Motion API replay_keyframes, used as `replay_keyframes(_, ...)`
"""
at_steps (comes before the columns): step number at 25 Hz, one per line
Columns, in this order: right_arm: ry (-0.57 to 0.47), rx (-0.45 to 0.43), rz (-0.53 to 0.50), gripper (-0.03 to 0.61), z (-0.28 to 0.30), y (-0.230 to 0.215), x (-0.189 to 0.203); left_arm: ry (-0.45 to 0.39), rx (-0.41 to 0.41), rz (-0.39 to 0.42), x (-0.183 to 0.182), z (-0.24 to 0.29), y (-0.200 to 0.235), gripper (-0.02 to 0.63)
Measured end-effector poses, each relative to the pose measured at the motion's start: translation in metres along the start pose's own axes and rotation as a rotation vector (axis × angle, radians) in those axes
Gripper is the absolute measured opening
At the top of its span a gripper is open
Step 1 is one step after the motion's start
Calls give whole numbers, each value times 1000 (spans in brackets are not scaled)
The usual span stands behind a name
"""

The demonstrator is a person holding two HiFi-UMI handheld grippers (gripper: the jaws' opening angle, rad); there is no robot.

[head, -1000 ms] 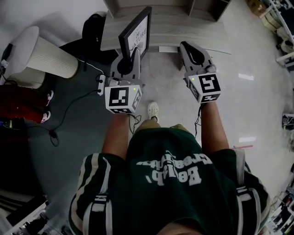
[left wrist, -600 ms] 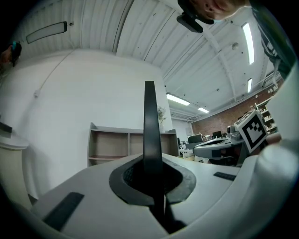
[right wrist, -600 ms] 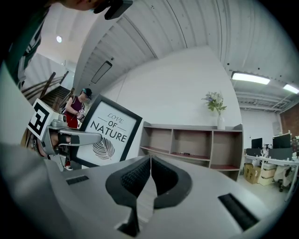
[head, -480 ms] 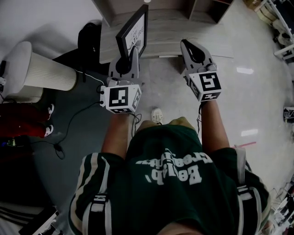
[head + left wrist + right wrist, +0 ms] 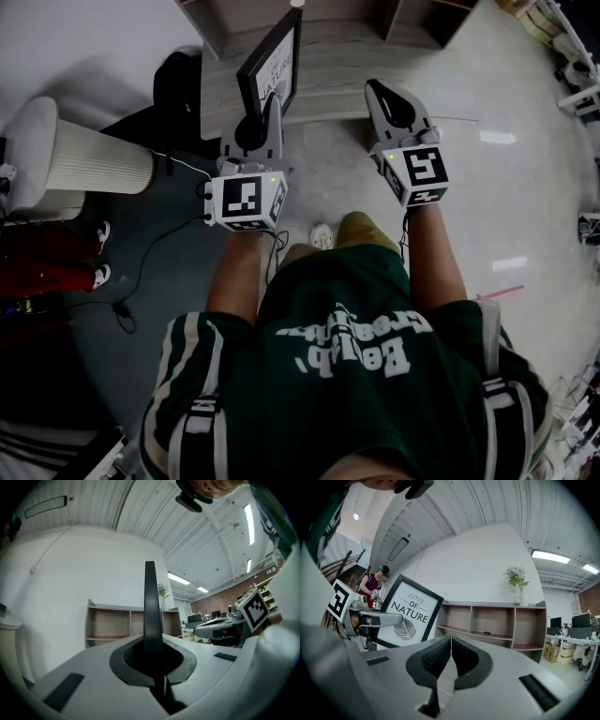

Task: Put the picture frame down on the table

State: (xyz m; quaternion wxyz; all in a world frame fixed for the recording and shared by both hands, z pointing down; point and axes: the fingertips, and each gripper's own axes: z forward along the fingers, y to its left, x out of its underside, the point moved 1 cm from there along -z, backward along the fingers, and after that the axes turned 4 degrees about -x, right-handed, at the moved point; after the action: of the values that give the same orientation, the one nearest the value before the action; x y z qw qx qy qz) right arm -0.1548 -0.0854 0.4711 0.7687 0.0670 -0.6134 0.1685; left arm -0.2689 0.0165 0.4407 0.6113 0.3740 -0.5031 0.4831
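A black picture frame (image 5: 274, 67) with a white print of a leaf and the words "LOVE OF NATURE" stands upright over the near left part of the pale wood table (image 5: 352, 70). My left gripper (image 5: 255, 117) is shut on its lower edge. In the left gripper view the frame (image 5: 150, 609) shows edge-on, rising from between the jaws. My right gripper (image 5: 392, 98) is shut and holds nothing, at the table's near edge, right of the frame. In the right gripper view the frame (image 5: 407, 616) shows its front at the left, with the left gripper (image 5: 370, 619) clamped on it.
A wooden shelf unit (image 5: 497, 629) stands behind the table, with a vase of flowers (image 5: 518, 584) on top. A white ribbed cylinder (image 5: 84, 155) stands left on the floor, with black cables (image 5: 141, 234) near it. Another person (image 5: 375, 588) is at the far left.
The table and frame have slid slightly up in the head view as I step closer. Both grippers keep their hold and spacing.
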Motion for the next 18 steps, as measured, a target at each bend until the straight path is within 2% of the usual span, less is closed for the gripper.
replay_keyframes(9,-10,16,9,35,-6,-1,-5,12,5,5,-2,-3,-2,26)
replay_keyframes(13,-30,-9,-5,35,7,2,-8,-27,32,22,-4,-4,-3,26)
replay_keyframes(18,-81,-59,-47,35,43,6,-3,-74,-1,61,11,5,10,26)
